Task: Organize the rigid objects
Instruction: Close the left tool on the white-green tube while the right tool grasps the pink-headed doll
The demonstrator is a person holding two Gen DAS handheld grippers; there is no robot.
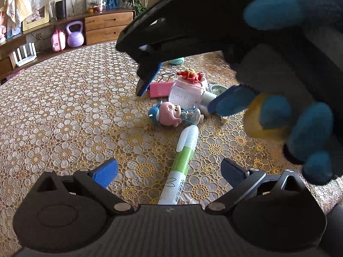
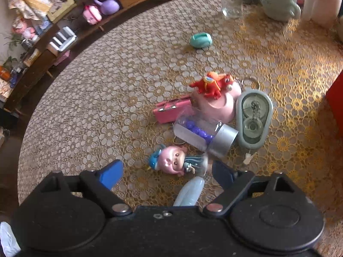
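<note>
A pile of small objects lies on the lace-covered table [image 2: 107, 90]: a pink-headed doll figure [image 2: 175, 160] [image 1: 171, 113], a clear bottle with purple beads and a silver cap [image 2: 203, 132] [image 1: 188, 96], a pink case [image 2: 171, 110] [image 1: 159, 88], a red toy on a pink base [image 2: 214, 94] [image 1: 190, 76], and a grey-green correction tape dispenser [image 2: 254, 117]. A white and green pen [image 1: 182, 160] lies between my left gripper's open fingers [image 1: 169, 171]; its pale tip shows in the right wrist view [image 2: 190, 192]. My right gripper [image 2: 167, 173] [image 1: 178, 97] is open and empty, hovering above the pile.
A teal oval object [image 2: 200, 40] lies farther back. A glass jar [image 2: 231, 0], a green mug [image 2: 278, 2] and a white container [image 2: 321, 2] stand at the far right edge. A red box [image 2: 335, 107] is at the right. Cabinets and shelves are beyond the table.
</note>
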